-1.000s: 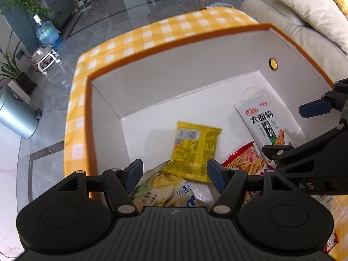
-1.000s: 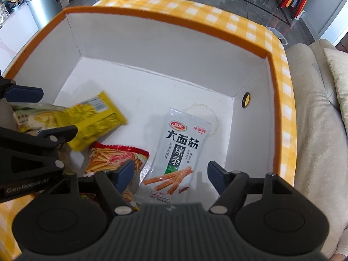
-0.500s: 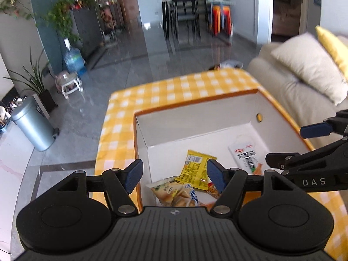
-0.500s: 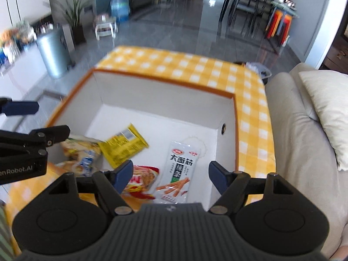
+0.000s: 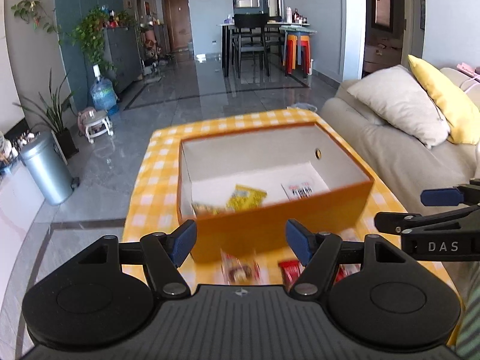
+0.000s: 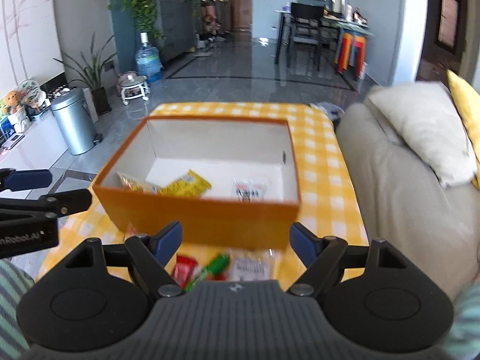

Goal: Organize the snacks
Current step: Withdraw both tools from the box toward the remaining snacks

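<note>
- My left gripper [image 5: 241,241] and right gripper [image 6: 235,239]: jaws wide apart, nothing held; the right's just widened.
- Orange box [image 6: 210,217] holds yellow packet [image 6: 186,186]; loose snacks [image 6: 216,267] before it, blurred, perhaps wrapped bars.

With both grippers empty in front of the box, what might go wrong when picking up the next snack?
1. The red packet, green packet and clear packet lie crowded together, so the open right hand-held gripper may pinch two at once.
2. They lie close to the orange box wall, so a finger could knock the box.
</note>
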`<state>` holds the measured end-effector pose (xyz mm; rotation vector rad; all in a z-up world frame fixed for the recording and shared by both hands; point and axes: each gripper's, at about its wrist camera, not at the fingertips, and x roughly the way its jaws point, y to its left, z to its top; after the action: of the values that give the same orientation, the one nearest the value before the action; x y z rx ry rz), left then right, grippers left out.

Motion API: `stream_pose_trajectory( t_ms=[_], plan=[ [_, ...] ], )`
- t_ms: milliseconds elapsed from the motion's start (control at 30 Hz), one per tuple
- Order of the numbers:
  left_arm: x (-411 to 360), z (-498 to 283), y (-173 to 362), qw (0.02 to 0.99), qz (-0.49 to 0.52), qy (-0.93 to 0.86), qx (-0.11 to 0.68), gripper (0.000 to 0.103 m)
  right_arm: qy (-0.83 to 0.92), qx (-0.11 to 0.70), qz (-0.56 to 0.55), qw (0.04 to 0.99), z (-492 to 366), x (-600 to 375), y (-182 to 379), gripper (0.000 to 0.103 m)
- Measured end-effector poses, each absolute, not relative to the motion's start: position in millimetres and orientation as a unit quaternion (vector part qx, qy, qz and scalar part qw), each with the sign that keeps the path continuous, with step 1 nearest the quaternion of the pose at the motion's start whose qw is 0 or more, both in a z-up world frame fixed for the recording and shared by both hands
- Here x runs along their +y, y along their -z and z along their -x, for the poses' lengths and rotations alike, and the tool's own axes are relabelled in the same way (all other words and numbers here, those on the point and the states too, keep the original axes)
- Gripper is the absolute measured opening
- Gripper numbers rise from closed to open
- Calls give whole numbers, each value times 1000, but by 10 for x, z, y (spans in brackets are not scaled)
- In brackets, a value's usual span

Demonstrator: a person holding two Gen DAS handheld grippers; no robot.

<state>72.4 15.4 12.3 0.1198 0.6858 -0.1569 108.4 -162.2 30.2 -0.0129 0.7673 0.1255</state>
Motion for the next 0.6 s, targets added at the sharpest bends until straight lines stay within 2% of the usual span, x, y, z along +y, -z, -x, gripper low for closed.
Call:
stream_pose_trajectory(
  t_ms=[300,600],
  plan=[
    [109,-471,367,911,-42,76,403,80,-7,398,-14,917,-645,-1791,117,76],
    [17,-302,596,906,-30,82,414,80,-19,394,-1,919,-489,-1756,470,76]
  ],
)
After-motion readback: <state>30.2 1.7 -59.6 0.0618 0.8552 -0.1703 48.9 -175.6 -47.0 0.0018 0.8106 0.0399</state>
